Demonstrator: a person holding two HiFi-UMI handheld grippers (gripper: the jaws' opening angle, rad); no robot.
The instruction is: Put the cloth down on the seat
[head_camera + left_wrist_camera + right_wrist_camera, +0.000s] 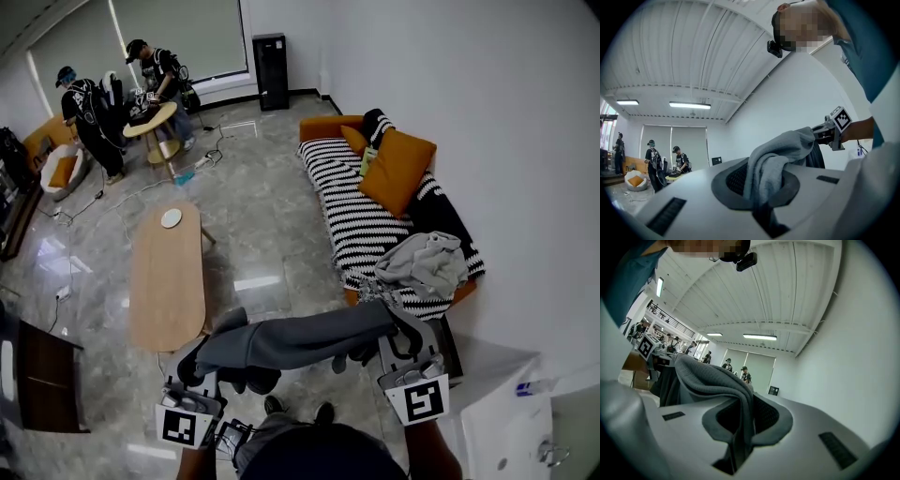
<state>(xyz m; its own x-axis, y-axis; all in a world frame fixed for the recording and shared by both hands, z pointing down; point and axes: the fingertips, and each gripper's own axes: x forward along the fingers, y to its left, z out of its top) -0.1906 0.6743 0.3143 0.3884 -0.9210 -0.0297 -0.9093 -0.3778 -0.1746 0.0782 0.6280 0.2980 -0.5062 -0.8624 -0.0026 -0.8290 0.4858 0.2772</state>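
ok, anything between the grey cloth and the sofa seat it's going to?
Nothing visible in the gap. The cloth is held up just short of the sofa seat. A light grey garment heap lies on the seat's near end, closest to the cloth; the striped middle stretch is bare.

The middle of the black-and-white striped sofa seat [347, 211] lies bare, open from the side of the grey marble floor [267, 225]. A large orange cushion [398, 169] crowds its back, and a crumpled light grey garment heap [431, 262] fills the near end. The long oval wooden tabletop [167, 281] stands well apart, leaving a wide aisle. A dark grey cloth [309, 337], stretched between the left tool [200, 364] and the right tool [401, 330], bars the gap between them.
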